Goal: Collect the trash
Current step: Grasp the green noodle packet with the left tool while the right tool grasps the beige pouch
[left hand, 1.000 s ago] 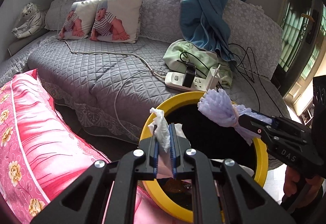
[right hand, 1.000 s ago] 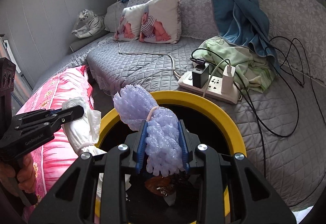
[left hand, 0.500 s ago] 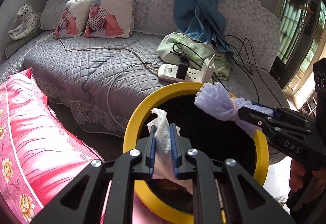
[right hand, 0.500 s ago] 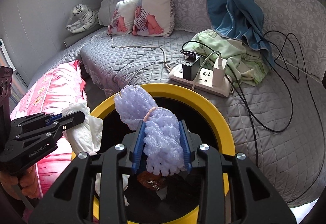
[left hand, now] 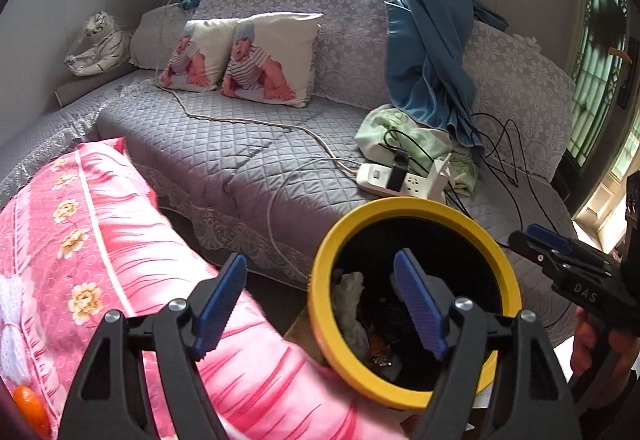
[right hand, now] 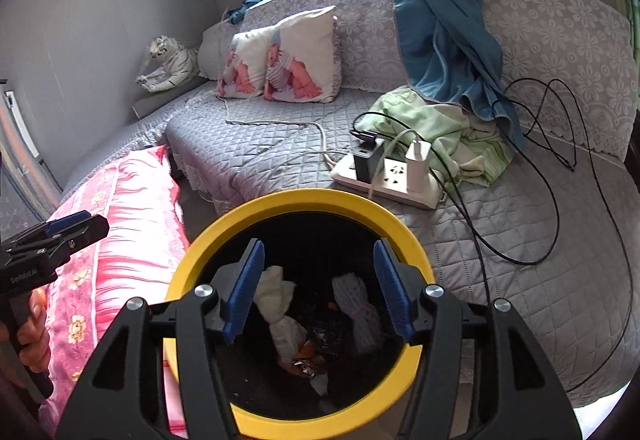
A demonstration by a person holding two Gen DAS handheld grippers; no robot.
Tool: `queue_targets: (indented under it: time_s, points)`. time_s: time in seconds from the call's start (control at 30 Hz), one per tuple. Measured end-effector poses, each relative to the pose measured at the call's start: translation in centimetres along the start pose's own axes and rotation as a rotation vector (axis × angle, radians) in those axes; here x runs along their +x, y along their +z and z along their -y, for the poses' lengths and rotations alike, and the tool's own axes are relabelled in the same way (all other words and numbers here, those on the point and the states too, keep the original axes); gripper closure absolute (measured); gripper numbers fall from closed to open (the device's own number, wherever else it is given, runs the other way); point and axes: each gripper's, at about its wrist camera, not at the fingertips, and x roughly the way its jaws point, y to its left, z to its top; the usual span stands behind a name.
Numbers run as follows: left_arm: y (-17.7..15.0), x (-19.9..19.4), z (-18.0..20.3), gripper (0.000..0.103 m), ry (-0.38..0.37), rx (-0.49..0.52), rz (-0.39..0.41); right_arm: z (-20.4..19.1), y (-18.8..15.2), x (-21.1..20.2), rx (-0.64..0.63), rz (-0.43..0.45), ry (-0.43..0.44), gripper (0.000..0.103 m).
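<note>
On the left lies a pink floral quilt [right hand: 120, 240]. The left tongs [left hand: 320, 304] hang over the near left edge of the yellow-rimmed bin [right hand: 320, 200]; their jaws have just been opening and stand released, nothing between them. The right tongs [right hand: 318, 288] sit above the bin's mouth, their jaws also just opened and empty. Inside the bin a white tissue wad [right hand: 276, 300] lies left of a lilac foam net [right hand: 356, 304], both on dark scraps at the bottom. Farther right, a power strip [right hand: 392, 180] rests on the grey sofa [right hand: 260, 156].
</note>
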Motion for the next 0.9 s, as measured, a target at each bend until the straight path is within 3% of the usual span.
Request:
queue_targets:
  time_s: [0.13,0.37,0.53,0.7,0.9]
  points:
    - [-0.5,-4.8,-4.8,0.026,0.081,-0.055,0.059,-4.2,0.5,-1.2,-0.057,0.048,0.104,0.048]
    - [-3.3,-13.4,-16.4,0.021,0.259,-0.179,0.15,-15.6,1.3,-2.8,-0.182,0.096,0.342,0.039]
    - [-6.6,-18.5,-25.3,0.019,0.394,-0.299,0.164,-25.3,-0.4,-2.8,-0.316,0.041,0.521,0.036]
    - [-10.3,-21.9,-32.0,0.017,0.496,-0.38,0.16,-34.3,-4.3,-3.2,-0.487,-0.03,0.668,0.035]
    - [-13.7,-22.5,-37.1,0.017,0.538,-0.45,0.121,-41.1,-10.2,-3.2,-0.688,-0.139,0.785,0.035]
